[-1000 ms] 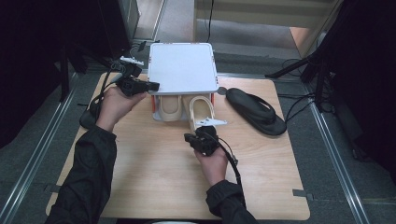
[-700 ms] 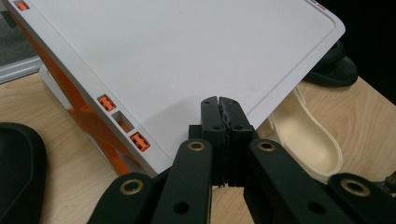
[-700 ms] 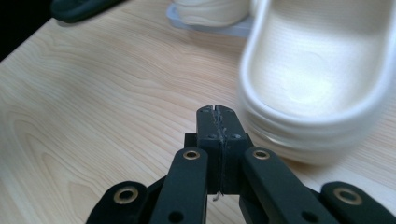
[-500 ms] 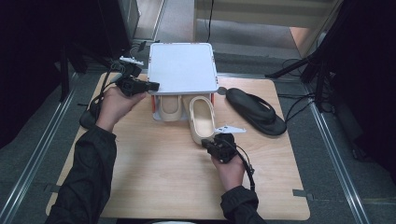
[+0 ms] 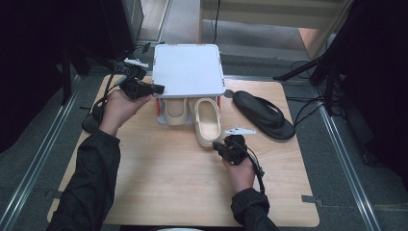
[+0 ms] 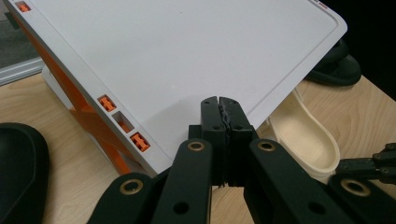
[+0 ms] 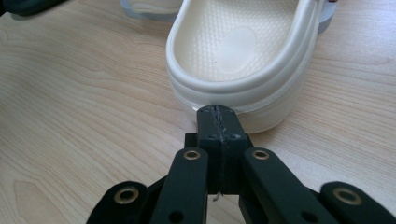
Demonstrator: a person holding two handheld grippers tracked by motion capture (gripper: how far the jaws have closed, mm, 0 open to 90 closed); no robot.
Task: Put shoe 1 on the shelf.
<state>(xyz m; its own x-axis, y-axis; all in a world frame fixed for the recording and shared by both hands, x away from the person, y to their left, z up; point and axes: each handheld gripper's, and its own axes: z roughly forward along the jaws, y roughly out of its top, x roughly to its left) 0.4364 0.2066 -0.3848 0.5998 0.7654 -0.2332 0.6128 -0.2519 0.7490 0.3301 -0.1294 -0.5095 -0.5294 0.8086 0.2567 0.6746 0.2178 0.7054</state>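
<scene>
A white rack (image 5: pixel 188 70) with orange supports stands at the table's far side. Under it lies one cream clog (image 5: pixel 175 110). A second cream clog (image 5: pixel 207 121) sticks out toward me, heel nearest. My right gripper (image 5: pixel 217 145) is shut, with nothing between its jaws. In the right gripper view its tips (image 7: pixel 216 112) touch the clog's heel (image 7: pixel 236 95). My left gripper (image 5: pixel 158 89) is shut and empty at the rack's left front corner. In the left gripper view its tips (image 6: pixel 220 104) rest against the edge of the rack's top (image 6: pixel 187 51).
A black sandal (image 5: pixel 263 114) lies on the table right of the rack. Another black sandal (image 5: pixel 91 120) sits at the table's left edge beside my left forearm. Bare wooden tabletop (image 5: pixel 183 183) stretches between my arms. Dark stands and cables surround the table.
My right hand has shifted right and a little toward me, ending behind the clog's heel. The protruding clog now lies flat and a bit nearer. The left hand has stayed put.
</scene>
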